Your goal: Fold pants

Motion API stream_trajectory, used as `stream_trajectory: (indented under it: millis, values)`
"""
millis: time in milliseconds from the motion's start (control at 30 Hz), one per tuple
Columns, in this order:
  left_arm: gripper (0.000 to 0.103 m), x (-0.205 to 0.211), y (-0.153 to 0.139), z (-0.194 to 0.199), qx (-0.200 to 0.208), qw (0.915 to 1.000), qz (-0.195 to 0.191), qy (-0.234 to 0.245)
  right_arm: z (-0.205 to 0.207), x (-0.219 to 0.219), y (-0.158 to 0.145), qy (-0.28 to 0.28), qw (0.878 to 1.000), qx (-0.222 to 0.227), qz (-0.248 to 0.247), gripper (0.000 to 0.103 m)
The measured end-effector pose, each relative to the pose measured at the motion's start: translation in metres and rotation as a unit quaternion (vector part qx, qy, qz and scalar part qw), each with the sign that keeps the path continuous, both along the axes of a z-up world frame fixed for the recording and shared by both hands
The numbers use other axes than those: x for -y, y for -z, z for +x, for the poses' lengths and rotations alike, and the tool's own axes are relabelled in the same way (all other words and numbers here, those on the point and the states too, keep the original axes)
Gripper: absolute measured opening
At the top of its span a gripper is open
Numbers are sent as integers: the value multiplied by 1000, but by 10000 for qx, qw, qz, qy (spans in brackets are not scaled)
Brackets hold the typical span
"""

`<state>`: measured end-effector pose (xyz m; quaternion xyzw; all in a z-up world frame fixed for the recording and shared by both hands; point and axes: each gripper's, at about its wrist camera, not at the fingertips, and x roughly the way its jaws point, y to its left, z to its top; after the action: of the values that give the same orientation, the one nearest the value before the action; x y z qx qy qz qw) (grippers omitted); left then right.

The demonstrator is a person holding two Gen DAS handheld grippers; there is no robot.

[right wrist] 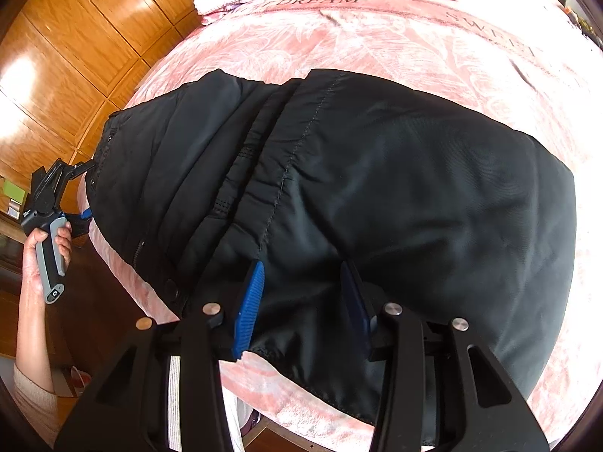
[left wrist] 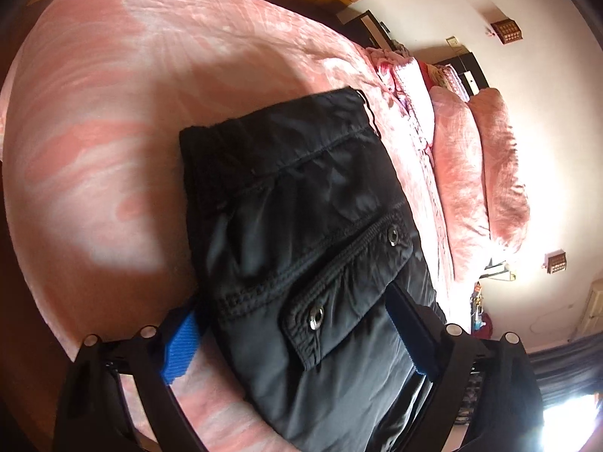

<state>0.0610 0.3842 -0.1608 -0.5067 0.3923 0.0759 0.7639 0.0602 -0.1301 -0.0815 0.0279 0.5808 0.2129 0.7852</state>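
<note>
Black pants [left wrist: 301, 233] lie folded on a pink bedspread [left wrist: 113, 113], with a snap-flap pocket [left wrist: 339, 293] facing up. My left gripper [left wrist: 294, 339] is open, its blue-padded fingers [left wrist: 181, 346] straddling the near end of the pants. In the right wrist view the pants [right wrist: 377, 188] spread wide across the bed [right wrist: 377, 37]. My right gripper [right wrist: 301, 301] is open, its fingers [right wrist: 248, 309] resting over the pants' near edge. The left gripper [right wrist: 81, 192] shows at the pants' left end, held by a hand.
Pink pillows [left wrist: 482, 173] lie at the head of the bed. A folded white cloth [right wrist: 233, 0] sits by the pillows. A wooden wardrobe [right wrist: 75, 56] stands beside the bed. The bed's edge [right wrist: 264, 395] is close to my right gripper.
</note>
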Motion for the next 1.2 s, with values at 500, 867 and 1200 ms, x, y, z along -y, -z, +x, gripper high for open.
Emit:
stream_trajectory:
  millis: [500, 867, 1200]
  values:
    - [15, -1, -29, 3, 884, 9955, -102, -320, -1, -6, 5, -116, 9999, 46, -83, 51]
    - [15, 100, -136, 21, 2045, 9647, 1135, 1213, -13, 9, -12, 80, 9999, 119, 43, 51]
    - [16, 237, -148, 20, 1934, 9072, 2133, 3068, -14, 55, -30, 654, 9972, 296, 231, 53]
